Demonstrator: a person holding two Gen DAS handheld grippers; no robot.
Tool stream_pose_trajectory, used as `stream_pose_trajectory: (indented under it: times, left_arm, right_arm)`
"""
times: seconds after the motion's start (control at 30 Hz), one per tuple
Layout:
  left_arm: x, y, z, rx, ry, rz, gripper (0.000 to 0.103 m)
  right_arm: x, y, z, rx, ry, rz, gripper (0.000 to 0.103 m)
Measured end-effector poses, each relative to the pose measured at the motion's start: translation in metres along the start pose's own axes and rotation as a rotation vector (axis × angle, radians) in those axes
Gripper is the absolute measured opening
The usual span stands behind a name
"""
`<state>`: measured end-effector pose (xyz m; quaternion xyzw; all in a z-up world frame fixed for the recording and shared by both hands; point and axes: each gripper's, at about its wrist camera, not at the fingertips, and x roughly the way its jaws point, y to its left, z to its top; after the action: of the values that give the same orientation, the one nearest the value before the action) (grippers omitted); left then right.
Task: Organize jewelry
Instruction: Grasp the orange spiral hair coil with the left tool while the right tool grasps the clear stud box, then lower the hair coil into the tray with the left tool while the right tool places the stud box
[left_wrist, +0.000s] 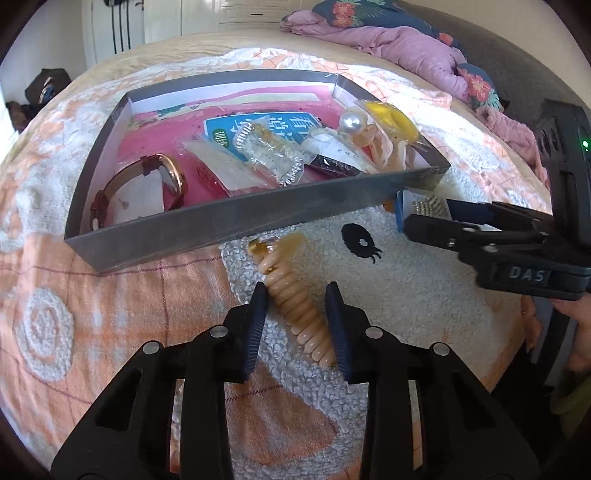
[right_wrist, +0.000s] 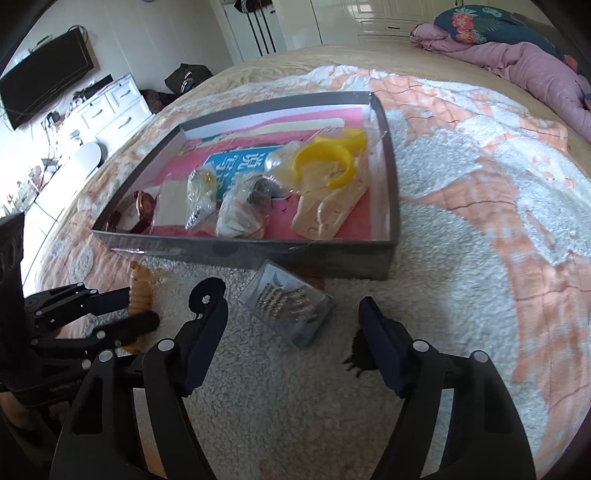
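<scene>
On the left, our left gripper (left_wrist: 297, 295) hangs low over the blanket (left_wrist: 424, 280), jaws partly spread either side of a beige spiral hair tie (left_wrist: 295, 295); contact with the pads is unclear. The tie lies on the blanket just in front of the grey tray (left_wrist: 229, 218). In the tray: watch (left_wrist: 155, 184), bagged pieces, pearl (left_wrist: 349, 122), yellow bangle (right_wrist: 332, 158). On the right, our right gripper (right_wrist: 293, 314) is spread wide around a clear box of small studs (right_wrist: 286, 302), which rests near the tray's front wall, not gripped.
</scene>
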<state>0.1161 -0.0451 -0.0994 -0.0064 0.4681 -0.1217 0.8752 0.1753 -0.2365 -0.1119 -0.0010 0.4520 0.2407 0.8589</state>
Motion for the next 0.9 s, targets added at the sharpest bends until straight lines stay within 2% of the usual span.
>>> stream_pose_trajectory:
  times: [0.03, 0.13, 0.23, 0.4, 0.53, 0.73, 0.9]
  left_arm:
    - [-0.001, 0.001, 0.000, 0.000, -0.002, -0.003, 0.019]
    - [-0.006, 0.005, 0.000, -0.011, -0.004, -0.023, 0.017]
    - [-0.019, 0.005, -0.001, -0.002, -0.023, -0.031, 0.012]
    - [-0.041, 0.008, 0.002, -0.016, -0.065, -0.061, 0.012]
    - [-0.060, 0.011, 0.015, -0.014, -0.120, -0.055, 0.012]
    - [-0.059, 0.023, 0.045, -0.015, -0.160, -0.010, 0.012]
    - [-0.045, 0.035, 0.062, -0.023, -0.156, 0.029, 0.012]
  right_arm:
    - [0.002, 0.003, 0.000, -0.009, -0.002, -0.009, 0.067]
    - [0.006, 0.007, 0.000, -0.035, -0.006, -0.022, 0.052]
    - [0.004, 0.007, -0.003, -0.047, -0.017, -0.010, 0.052]
    - [-0.013, 0.009, -0.008, -0.041, -0.046, 0.025, 0.052]
    - [-0.035, 0.016, -0.007, -0.049, -0.096, 0.055, 0.052]
    - [-0.048, 0.028, 0.020, -0.100, -0.159, 0.060, 0.052]
    - [-0.036, 0.036, 0.045, -0.146, -0.170, 0.033, 0.052]
